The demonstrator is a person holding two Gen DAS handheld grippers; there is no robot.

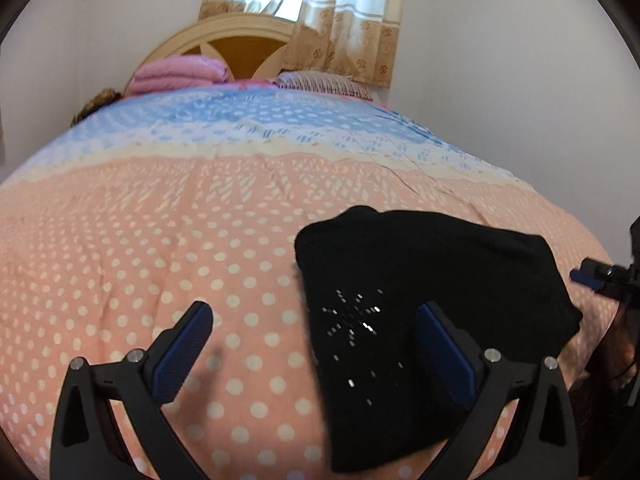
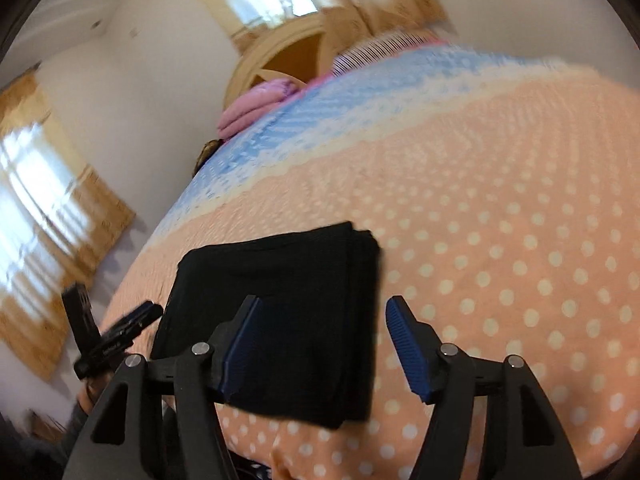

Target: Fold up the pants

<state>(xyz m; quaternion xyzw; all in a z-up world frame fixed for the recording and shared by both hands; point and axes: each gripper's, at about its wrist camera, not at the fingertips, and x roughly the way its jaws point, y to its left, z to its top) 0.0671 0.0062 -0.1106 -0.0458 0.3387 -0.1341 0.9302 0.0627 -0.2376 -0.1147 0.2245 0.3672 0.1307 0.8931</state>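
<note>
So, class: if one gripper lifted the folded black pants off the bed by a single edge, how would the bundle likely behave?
The folded black pants are soft cloth in stacked layers, so they would probably sag and start to unfold. They look light, a thin pile on the bedspread. Pushed, they would likely bunch rather than slide, since both surfaces are fabric.

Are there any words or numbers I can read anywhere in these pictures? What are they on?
No words or numbers can be read.
Left gripper, seen from the right wrist camera: a small pale marking on its black body, too blurred to read.
Black folded pants: a burst of shiny sparkles, a decoration, not letters.
Polka-dot bedspread: only dots and patterns, no text.
</note>
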